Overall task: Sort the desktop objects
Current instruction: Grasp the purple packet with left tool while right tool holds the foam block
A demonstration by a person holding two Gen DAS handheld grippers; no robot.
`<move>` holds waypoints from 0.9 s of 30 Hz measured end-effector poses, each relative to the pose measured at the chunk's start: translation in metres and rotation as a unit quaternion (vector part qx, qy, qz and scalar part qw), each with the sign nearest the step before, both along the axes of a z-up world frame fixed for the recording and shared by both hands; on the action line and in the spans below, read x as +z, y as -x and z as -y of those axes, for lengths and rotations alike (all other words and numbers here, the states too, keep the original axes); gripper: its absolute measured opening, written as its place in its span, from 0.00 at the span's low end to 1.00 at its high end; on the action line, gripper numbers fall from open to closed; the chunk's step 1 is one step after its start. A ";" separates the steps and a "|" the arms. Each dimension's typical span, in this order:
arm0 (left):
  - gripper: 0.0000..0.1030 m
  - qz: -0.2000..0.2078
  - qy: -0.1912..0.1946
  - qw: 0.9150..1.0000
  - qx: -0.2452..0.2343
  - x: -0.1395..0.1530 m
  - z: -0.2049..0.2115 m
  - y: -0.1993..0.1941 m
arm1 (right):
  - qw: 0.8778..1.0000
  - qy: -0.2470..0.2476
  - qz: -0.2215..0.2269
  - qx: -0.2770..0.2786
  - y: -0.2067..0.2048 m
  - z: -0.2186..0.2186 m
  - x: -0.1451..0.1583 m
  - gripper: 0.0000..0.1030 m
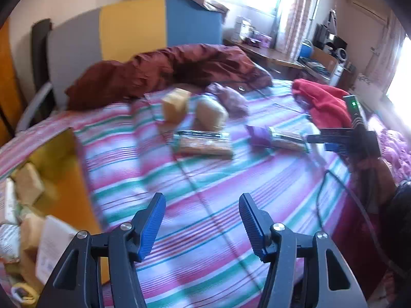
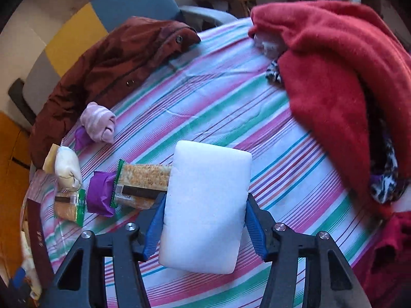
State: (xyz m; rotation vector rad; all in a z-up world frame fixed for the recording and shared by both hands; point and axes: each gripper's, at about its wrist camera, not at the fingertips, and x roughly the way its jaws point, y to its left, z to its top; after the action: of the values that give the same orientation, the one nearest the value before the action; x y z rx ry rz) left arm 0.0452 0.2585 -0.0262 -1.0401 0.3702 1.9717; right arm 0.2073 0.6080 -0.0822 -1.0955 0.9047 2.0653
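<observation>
A white soft pack (image 2: 205,205) lies lengthwise between the blue pads of my right gripper (image 2: 205,197), which is shut on its two long sides above the striped sheet. Left of it lie a cracker packet (image 2: 143,179), a purple packet (image 2: 100,195), a second cracker packet (image 2: 68,205) and a wrapped bun (image 2: 66,169). My left gripper (image 1: 201,200) hangs open over bare sheet with nothing between its fingers. Ahead of it are a cracker packet (image 1: 203,143), the purple packet (image 1: 257,136) and two wrapped buns (image 1: 176,105). A yellow box (image 1: 64,169) at its left holds several packs.
The bed (image 2: 218,97) has a pink, green and white striped sheet. A brown jacket (image 2: 102,71) lies along its far left, rolled pink socks (image 2: 99,123) beside it. A red blanket (image 2: 334,64) is heaped on the right. A desk (image 1: 277,56) stands past the bed.
</observation>
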 end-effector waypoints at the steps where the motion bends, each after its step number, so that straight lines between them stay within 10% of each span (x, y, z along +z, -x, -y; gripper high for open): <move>1: 0.58 0.004 -0.002 1.000 -0.005 0.000 -0.005 -0.001 | 1.000 0.000 0.001 0.003 0.002 0.001 0.000 0.57; 27: 0.58 0.048 0.036 0.992 -0.109 -0.035 -0.161 0.006 | 0.997 -0.046 -0.030 0.054 0.023 0.019 0.024 0.57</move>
State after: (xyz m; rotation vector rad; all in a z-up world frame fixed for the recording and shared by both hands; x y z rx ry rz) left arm 0.0390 0.4198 -0.0617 -1.0875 0.4834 1.7192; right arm 0.1841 0.5891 -0.0586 -1.0595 0.7854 2.2156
